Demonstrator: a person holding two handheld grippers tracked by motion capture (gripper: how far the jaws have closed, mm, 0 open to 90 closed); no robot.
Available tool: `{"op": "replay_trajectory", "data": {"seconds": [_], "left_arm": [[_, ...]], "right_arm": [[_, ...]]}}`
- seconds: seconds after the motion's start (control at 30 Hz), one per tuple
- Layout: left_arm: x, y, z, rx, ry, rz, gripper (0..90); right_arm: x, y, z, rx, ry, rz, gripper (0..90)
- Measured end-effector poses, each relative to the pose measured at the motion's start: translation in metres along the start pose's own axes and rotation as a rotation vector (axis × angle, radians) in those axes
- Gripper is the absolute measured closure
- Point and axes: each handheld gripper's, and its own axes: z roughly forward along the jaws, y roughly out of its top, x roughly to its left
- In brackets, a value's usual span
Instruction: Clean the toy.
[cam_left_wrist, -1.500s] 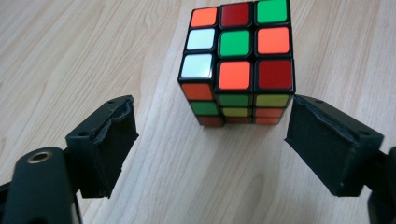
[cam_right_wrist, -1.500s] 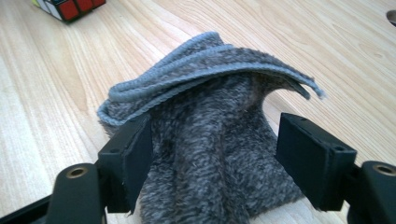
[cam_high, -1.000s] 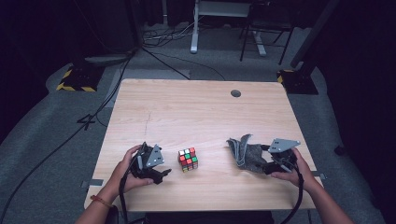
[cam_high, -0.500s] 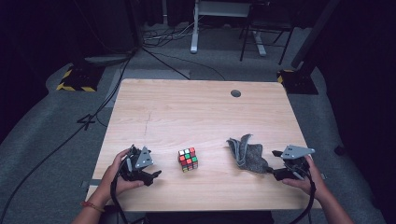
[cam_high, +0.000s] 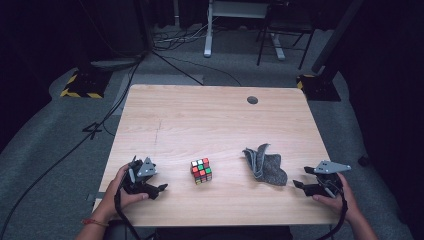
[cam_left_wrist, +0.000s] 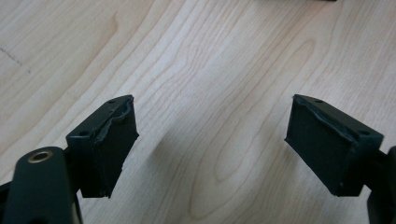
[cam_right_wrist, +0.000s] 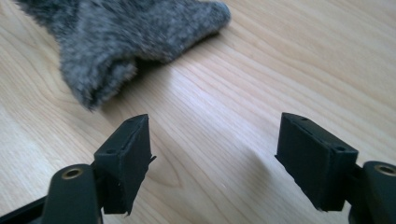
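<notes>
Lying between 2 empty tongs (cam_high: 159, 188) (cam_high: 299, 184), cube (cam_high: 201, 170), grey cloth (cam_high: 266, 165), nothing blocking

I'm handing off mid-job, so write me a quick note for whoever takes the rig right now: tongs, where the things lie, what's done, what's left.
Left tongs: open, nothing between the jaws, low over bare wood at the table's near left edge.
Right tongs: open, nothing held, at the near right, pointing toward the cloth.
Puzzle cube: upright near the middle of the near edge, right of the left tongs, untouched.
Grey cloth: crumpled, right of the cube, apart from both tongs.
Done: nothing is gripped.
Left: probably picking up the cube and the cloth; both look within easy reach.
</notes>
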Motion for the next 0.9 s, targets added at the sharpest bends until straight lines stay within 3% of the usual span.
{"op": "replay_trajectory", "data": {"seconds": [0.13, 0.27, 0.37, 0.9], "left_arm": [[0.004, -0.006, 0.004, 0.003, -0.034, -0.041, 16.1], [0.009, -0.012, 0.004, -0.02, -0.067, -0.073, 15.5], [0.01, -0.018, 0.004, -0.064, -0.062, -0.078, 14.6], [0.007, -0.017, 0.005, -0.062, -0.041, -0.098, 14.3]], "right_arm": [[-0.007, -0.009, -0.002, -0.016, 0.002, 0.064, 26.0], [-0.01, -0.015, -0.002, -0.008, -0.017, 0.084, 25.7], [-0.012, -0.019, -0.002, -0.017, -0.024, 0.096, 24.6], [-0.012, -0.022, -0.002, -0.033, -0.035, 0.107, 23.6]]}}
